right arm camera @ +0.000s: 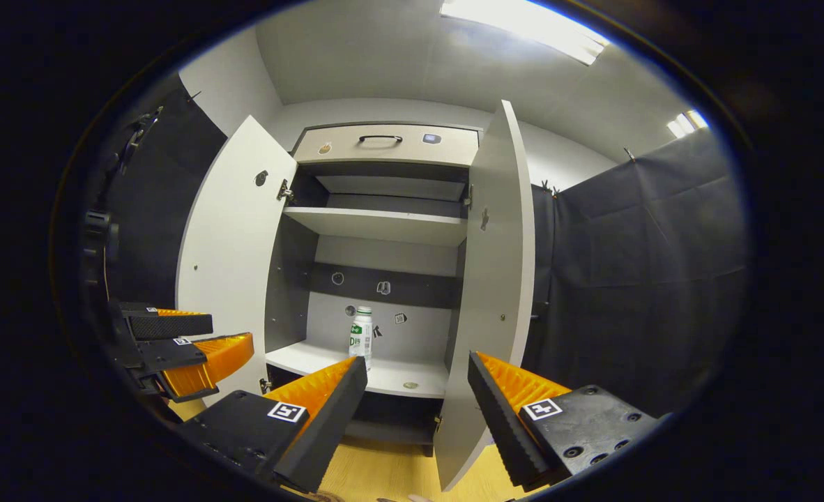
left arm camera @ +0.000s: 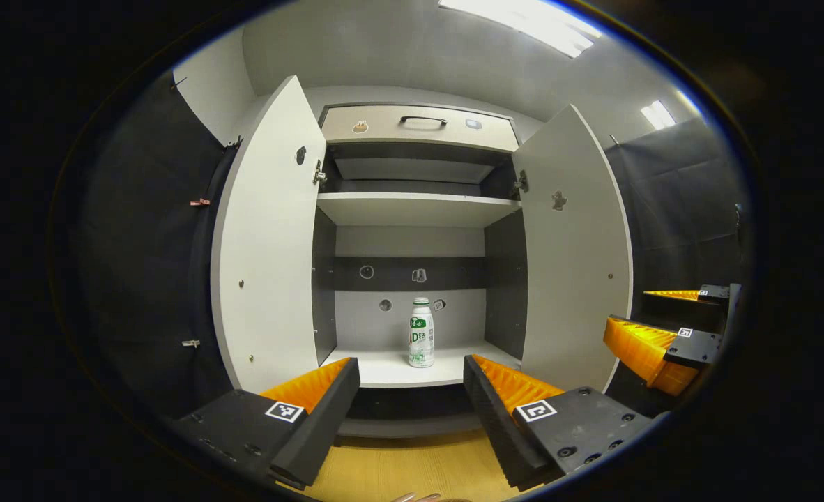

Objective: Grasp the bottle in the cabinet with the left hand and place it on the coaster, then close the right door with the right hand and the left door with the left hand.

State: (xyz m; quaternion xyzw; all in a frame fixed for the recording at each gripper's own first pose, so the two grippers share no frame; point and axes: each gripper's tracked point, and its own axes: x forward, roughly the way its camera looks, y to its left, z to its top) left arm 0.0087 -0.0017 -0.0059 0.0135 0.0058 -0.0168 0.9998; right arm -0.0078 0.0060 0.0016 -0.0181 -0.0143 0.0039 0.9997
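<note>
bottle upright in cabinet, both grippers spread and empty

the bottle stands upright on the lower shelf of the cabinet, near the back panel and roughly midway between the side walls. both doors hang wide: left door, right door.

handling (judgement): small white plastic drink bottle with a wrapped label and a pale cap. whether it is full cannot be told. likely light, fairly stiff at the shoulder, a little springy and slick across the labelled middle. tall and narrow, so a sideways nudge could tip it. best hold looks like the mid-body, fingers either side, squeezed gently.

left gripper: fingers apart, nothing between them. the bottle sits ahead, centred in the gap but well apart, deeper in the cabinet; a straight reach forward seems to be what is needed.

right gripper: fingers apart, empty, well back from the cabinet, with the right door's edge ahead.

no coaster identified with certainty.
</note>
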